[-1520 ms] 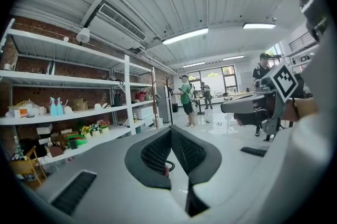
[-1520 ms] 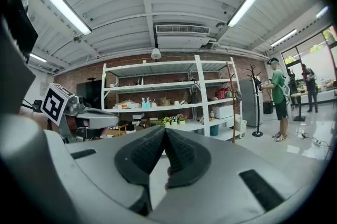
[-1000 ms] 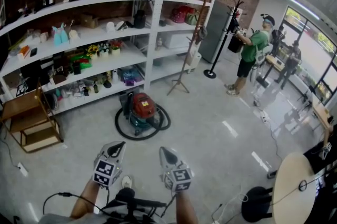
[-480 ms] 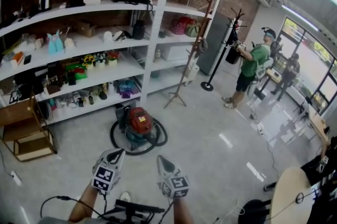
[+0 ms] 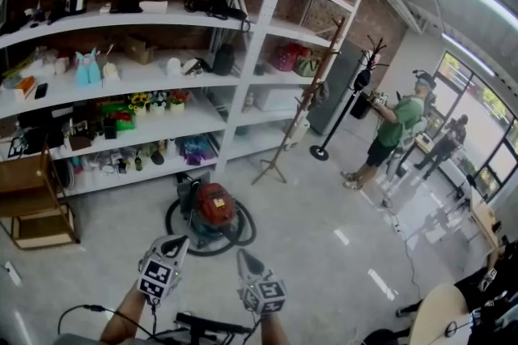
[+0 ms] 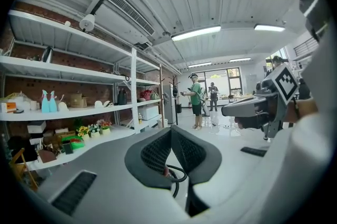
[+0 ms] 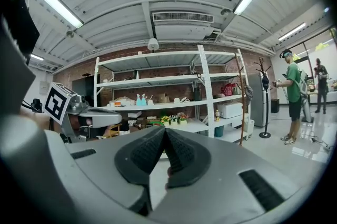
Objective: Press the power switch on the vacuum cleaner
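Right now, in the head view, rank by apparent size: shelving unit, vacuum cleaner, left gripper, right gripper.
1. shelving unit, by far the largest.
2. vacuum cleaner, counting its hose ring.
3. left gripper and right gripper: look alike, not ranked. Both sit nearest the camera, which inflates them.

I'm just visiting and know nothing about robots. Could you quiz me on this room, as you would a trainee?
1. True or false: the red-topped vacuum cleaner stands on the floor in front of the white shelves.
2. Its black hose lies: A) looped round it, B) up on a shelf, C) in a gripper.
3. Fill in: the jaws of the left gripper and right gripper are both ___, holding nothing.
Key: 1 true; 2 A; 3 shut.
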Demonstrator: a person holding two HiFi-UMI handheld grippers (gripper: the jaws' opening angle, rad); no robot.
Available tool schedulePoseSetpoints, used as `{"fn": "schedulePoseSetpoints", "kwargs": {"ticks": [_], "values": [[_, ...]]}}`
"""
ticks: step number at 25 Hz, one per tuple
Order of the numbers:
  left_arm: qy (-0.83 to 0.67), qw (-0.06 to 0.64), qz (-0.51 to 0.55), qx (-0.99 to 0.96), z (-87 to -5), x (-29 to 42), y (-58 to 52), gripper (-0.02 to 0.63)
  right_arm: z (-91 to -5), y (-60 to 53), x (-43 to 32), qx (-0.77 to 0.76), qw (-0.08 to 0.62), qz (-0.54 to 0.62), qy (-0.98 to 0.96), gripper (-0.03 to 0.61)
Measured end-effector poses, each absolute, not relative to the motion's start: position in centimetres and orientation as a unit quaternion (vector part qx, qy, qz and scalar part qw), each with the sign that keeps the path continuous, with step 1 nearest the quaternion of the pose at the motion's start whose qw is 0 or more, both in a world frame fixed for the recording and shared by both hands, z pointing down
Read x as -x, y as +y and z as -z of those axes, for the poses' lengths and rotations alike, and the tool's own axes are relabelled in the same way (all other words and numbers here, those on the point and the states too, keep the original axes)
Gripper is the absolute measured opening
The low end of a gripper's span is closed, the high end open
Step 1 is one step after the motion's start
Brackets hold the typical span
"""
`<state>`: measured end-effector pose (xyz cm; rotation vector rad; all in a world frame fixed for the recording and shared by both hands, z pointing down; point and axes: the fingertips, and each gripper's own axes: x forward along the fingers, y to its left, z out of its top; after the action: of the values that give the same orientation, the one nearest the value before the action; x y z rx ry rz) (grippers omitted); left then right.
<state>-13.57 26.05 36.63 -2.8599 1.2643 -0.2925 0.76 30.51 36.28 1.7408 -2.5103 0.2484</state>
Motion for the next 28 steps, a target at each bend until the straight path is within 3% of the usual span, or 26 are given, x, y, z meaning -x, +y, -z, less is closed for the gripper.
{"fn": "schedulePoseSetpoints", "kwargs": {"ticks": [28], "values": [[0.401,0.002,0.088,0.912,-36.2,15.0,14.0,0.006,-35.3,18.9,1.0,-0.570,0.035,-0.077,-0.817,0.011]]}}
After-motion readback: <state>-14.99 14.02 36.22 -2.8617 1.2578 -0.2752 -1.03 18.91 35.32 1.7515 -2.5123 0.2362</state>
